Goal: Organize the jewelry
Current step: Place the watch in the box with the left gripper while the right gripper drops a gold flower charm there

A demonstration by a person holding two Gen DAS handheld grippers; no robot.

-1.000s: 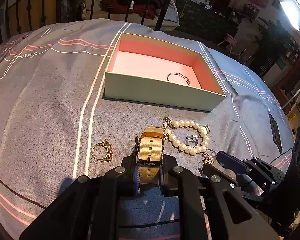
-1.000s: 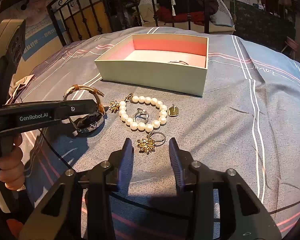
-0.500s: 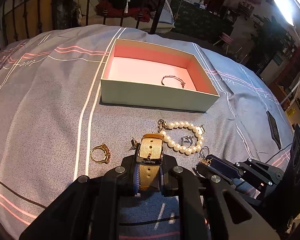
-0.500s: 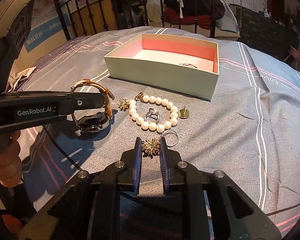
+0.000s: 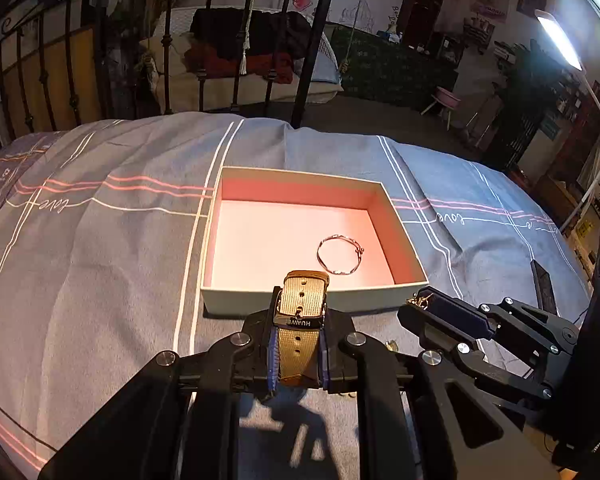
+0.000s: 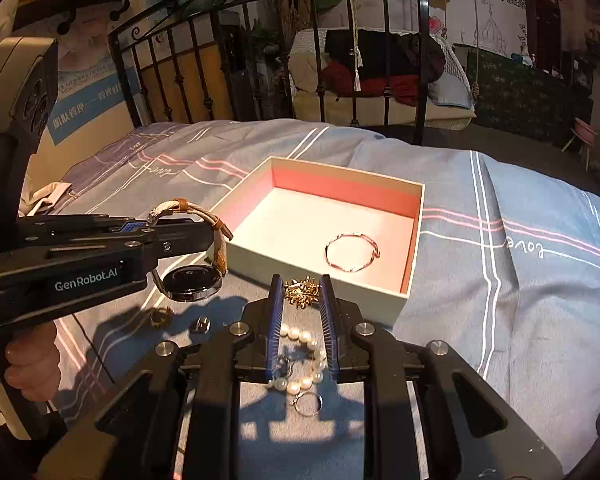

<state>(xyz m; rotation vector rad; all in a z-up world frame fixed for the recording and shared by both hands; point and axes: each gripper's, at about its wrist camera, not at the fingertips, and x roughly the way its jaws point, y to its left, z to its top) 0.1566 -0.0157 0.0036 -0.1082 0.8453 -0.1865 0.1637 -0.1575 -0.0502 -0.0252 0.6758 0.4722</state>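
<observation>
Left gripper [image 5: 298, 344]: closed on the strap of the watch [image 5: 302, 312], lifted clear of the bedspread [image 5: 100, 280] just short of the near wall of the box [image 5: 236, 300]. In the right wrist view the watch case [image 6: 190, 282] hangs below the clamped strap, dial tilted, buckle end up.

Right gripper [image 6: 300, 300]: narrowed onto a gold brooch [image 6: 302, 291], held off the bedspread near the box's near edge; both pads appear to touch it.

Box contents: one thin rose-gold bangle [image 5: 340, 255], toward the near right corner of the floor.

On the bedspread, near the front edge of the box: pearl bracelet [image 6: 300, 360], silver ring [image 6: 308, 405], gold ring [image 6: 161, 316], small clip-like charm [image 6: 201, 325].

Handling assessment: the watch strap is soft and flexes, so the heavier case will likely swing; the strap grip looks adequate if it is lowered slowly. The brooch is light, spiky and probably delicate; a light pinch across its body seems right. Pearls are smooth and apt to slip; best taken across the strand
</observation>
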